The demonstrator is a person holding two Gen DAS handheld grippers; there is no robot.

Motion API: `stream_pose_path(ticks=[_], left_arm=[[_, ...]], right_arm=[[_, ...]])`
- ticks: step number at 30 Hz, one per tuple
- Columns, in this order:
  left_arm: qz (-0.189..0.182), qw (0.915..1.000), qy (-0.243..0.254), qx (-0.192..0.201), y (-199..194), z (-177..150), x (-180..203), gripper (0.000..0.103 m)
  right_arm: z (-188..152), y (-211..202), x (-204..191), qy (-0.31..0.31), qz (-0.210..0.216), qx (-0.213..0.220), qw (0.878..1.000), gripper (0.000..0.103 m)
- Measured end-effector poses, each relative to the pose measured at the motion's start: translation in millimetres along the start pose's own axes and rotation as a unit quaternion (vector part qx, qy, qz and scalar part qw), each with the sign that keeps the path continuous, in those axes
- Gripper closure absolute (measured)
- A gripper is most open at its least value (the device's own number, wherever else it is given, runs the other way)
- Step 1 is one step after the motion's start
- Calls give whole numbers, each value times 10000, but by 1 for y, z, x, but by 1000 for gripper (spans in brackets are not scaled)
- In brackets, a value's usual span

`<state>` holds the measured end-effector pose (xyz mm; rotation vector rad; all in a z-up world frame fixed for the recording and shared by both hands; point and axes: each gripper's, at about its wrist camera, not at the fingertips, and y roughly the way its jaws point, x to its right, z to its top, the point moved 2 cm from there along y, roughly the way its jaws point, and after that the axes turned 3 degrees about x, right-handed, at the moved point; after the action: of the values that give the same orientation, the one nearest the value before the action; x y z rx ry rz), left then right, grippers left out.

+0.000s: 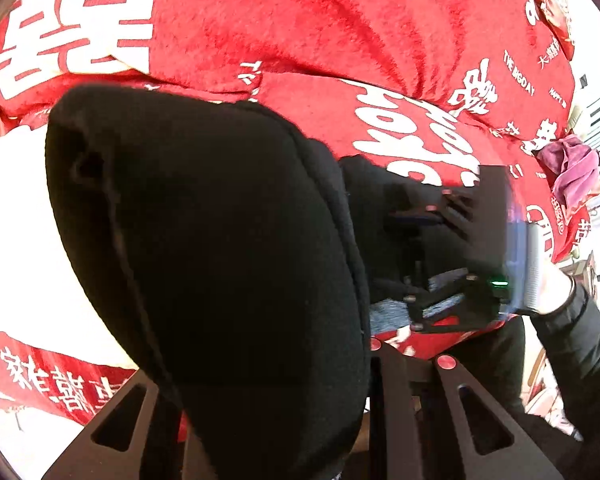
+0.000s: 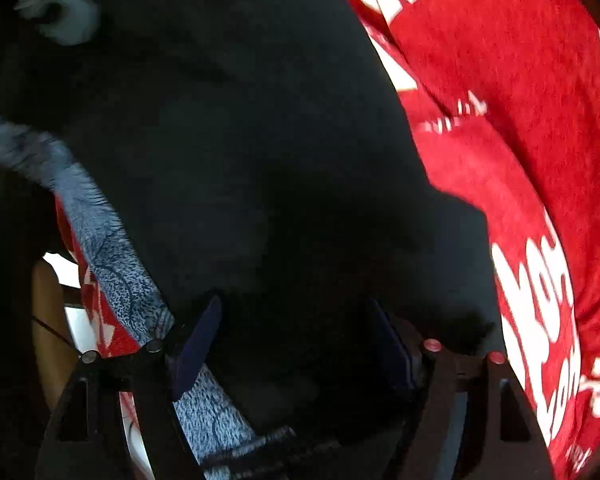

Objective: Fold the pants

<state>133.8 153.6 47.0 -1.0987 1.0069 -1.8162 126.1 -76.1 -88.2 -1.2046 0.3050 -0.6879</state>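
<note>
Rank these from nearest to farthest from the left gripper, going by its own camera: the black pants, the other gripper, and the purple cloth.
1. Black pants: pinched in the left gripper, filling the middle.
2. Right gripper: to the right, over the pants.
3. Purple cloth: far right, on the red blanket.

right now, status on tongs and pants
Left tongs shut on black pants, fold lifted. Right tongs open above the pants, nothing gripped. Red blanket beneath; nothing in the way.

A red blanket [image 1: 308,28] printed with white characters covers the surface; a purple cloth [image 1: 570,170] lies at its bright edge.
</note>
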Motion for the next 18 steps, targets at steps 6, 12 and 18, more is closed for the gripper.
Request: stream_pose_path(ticks=[6,12,18], left_arm=[[13,9995,255,-163,-4,21,66,78],[45,9979,461,-457,12,47,150,78],[162,9949,516,-850,60,70,230,78]], right_arm=[[-66,-87,40,825,-589,937,9904,24],[-174,-132,76,2169,-977,1165,9643,24],[-241,-142,86,2866,-1028,1292,9437,24]])
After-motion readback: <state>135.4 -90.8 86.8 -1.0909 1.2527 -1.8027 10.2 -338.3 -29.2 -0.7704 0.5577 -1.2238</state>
